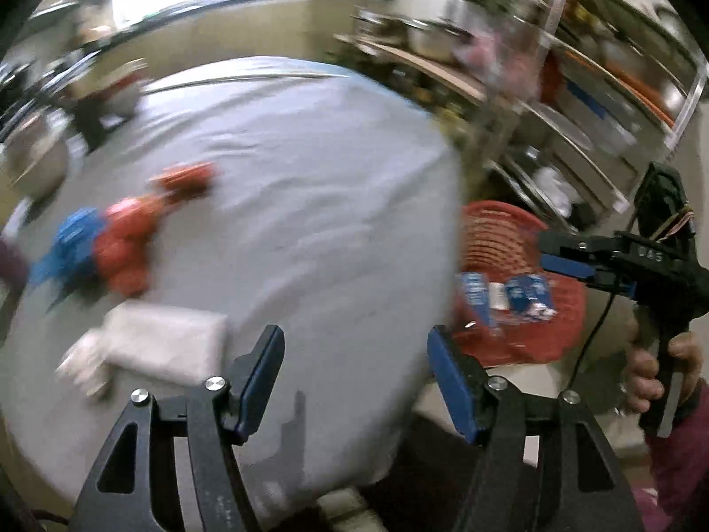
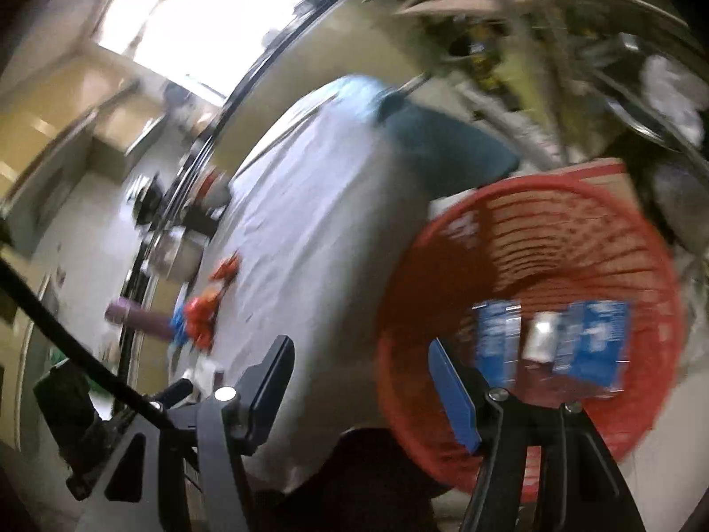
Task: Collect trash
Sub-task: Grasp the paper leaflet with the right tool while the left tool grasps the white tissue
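At the bottom of the frame we see the left claw [image 1: 354, 381] with its blue pads wide apart, holding nothing. The right claw [image 2: 361, 392] also stands open and empty. Blue wrappers [image 2: 554, 341] lie in the red basket [image 2: 642, 239] at right; their print is too blurred to read. Red and blue wrappers [image 1: 102, 252] lie on the grey tabletop [image 1: 310, 221], left of centre.

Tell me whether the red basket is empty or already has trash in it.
Not empty. The red basket holds blue-and-white wrappers at its bottom, visible in both wrist views. Motion blur hides how many there are.
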The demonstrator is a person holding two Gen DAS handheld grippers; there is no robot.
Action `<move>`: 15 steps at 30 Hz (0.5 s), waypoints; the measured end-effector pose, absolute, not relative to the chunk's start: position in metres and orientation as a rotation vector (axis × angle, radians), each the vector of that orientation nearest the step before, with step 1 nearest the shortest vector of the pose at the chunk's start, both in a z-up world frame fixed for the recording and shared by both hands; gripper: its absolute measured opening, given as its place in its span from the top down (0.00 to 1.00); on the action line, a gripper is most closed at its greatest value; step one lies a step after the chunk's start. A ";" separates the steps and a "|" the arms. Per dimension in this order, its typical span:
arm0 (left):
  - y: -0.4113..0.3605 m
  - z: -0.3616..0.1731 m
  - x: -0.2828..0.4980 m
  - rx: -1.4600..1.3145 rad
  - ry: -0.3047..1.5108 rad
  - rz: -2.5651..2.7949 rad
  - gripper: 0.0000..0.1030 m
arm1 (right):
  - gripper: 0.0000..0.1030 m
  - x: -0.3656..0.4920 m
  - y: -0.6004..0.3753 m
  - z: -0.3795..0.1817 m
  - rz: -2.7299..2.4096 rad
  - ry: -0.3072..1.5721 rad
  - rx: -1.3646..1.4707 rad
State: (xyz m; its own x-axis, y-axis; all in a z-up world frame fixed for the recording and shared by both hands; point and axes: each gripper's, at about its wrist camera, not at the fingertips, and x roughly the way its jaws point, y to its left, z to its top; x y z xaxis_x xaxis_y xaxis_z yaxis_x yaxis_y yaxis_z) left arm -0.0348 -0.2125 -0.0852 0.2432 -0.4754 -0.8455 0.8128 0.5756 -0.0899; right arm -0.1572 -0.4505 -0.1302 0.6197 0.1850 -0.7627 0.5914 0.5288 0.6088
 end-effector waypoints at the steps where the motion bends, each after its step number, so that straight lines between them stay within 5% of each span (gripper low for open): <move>1: -0.194 -0.084 -0.028 0.393 0.968 -0.878 0.33 | 0.35 -0.142 -0.436 -0.127 -0.250 0.917 0.988; 7: -0.089 -0.085 0.017 0.267 0.965 -0.672 0.32 | 0.35 -0.075 -0.368 -0.119 -0.076 0.999 0.859; 15: -0.039 -0.081 0.052 0.176 0.947 -0.598 0.29 | 0.35 -0.003 -0.294 -0.122 0.106 1.109 0.667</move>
State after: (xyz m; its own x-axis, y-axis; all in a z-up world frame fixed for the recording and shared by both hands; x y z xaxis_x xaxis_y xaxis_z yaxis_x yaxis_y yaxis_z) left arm 0.0516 -0.0388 -0.0811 0.4372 -0.4031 -0.8040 0.5528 0.8256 -0.1133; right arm -0.0035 -0.2941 -0.1224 0.4622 0.3995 -0.7917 0.2416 0.8023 0.5459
